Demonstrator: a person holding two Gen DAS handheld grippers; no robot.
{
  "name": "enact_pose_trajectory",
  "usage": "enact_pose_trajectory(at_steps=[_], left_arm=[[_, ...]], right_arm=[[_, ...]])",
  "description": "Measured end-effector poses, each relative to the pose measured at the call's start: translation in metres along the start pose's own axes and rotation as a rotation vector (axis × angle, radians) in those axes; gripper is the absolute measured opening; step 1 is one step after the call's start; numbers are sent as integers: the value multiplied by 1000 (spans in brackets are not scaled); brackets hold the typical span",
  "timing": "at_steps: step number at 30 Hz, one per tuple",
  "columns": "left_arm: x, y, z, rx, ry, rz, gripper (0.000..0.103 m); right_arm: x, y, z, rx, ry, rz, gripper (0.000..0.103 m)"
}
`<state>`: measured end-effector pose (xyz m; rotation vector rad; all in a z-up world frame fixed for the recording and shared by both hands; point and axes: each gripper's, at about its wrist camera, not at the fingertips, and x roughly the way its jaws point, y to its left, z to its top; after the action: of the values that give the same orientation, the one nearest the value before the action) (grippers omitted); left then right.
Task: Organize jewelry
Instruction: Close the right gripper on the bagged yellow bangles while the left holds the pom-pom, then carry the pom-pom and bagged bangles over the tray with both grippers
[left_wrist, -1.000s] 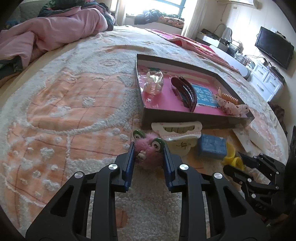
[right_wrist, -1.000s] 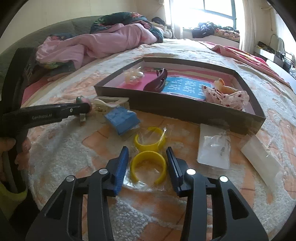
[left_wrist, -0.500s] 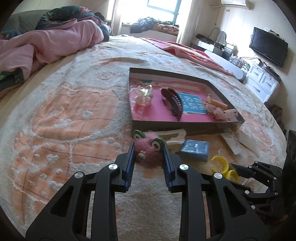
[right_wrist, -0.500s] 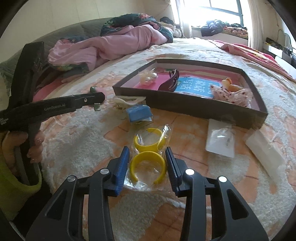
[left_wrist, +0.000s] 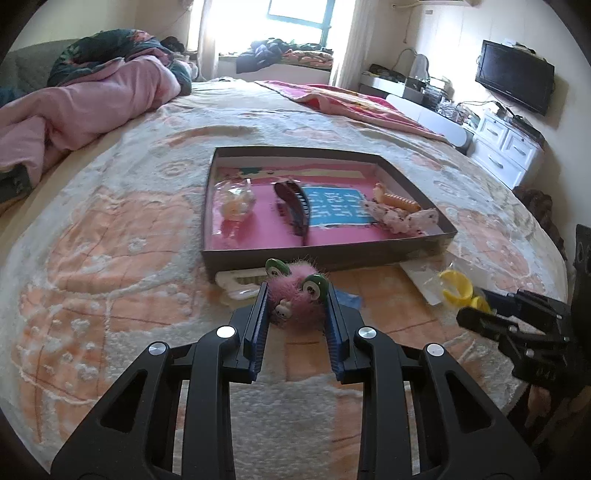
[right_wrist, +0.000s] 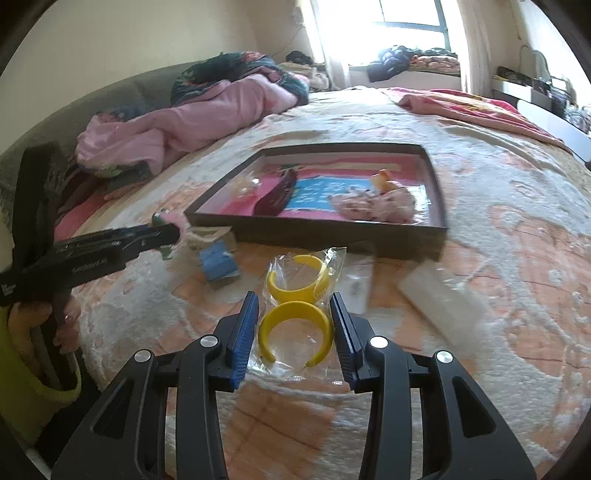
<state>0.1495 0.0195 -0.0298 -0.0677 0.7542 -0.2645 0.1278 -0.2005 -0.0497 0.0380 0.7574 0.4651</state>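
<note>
My left gripper (left_wrist: 295, 291) is shut on a fuzzy pink hair clip with green eyes (left_wrist: 295, 291) and holds it above the bed, short of the dark tray (left_wrist: 406, 181). The tray holds a dark claw clip (left_wrist: 291, 206), a clear bagged item (left_wrist: 236, 203), a blue card (left_wrist: 336, 206) and a spotted scrunchie (left_wrist: 406, 218). My right gripper (right_wrist: 294, 325) is shut on a clear bag with two yellow bangles (right_wrist: 295, 328), lifted above the bed. The left gripper also shows in the right wrist view (right_wrist: 162, 232).
On the bedspread in front of the tray lie a white comb clip (left_wrist: 240, 280), a blue pack (right_wrist: 218, 262), a clear earring packet (right_wrist: 356, 284) and a clear sleeve (right_wrist: 439, 299). A pink quilt (left_wrist: 92, 99) lies at the back left. A TV (left_wrist: 513, 81) stands at the right.
Both grippers have risen from the bed with their items: the pink clip and the bagged bangles now hang higher, and the tray looks farther away and lower.
</note>
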Motion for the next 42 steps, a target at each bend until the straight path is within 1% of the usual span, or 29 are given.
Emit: enact_pose_trajectory(at_steps=[9, 23, 32, 42], left_arm=[[7, -23, 5, 27, -5, -17, 20], [38, -56, 17, 77, 13, -41, 20], [53, -65, 36, 84, 2, -44, 20], [70, -65, 56, 81, 0, -38, 20]], right_arm=[[-9, -21, 7, 43, -39, -29, 38], [-4, -48, 23, 62, -74, -58, 38], [1, -58, 39, 48, -89, -80, 38], [12, -71, 54, 36, -91, -91, 38]])
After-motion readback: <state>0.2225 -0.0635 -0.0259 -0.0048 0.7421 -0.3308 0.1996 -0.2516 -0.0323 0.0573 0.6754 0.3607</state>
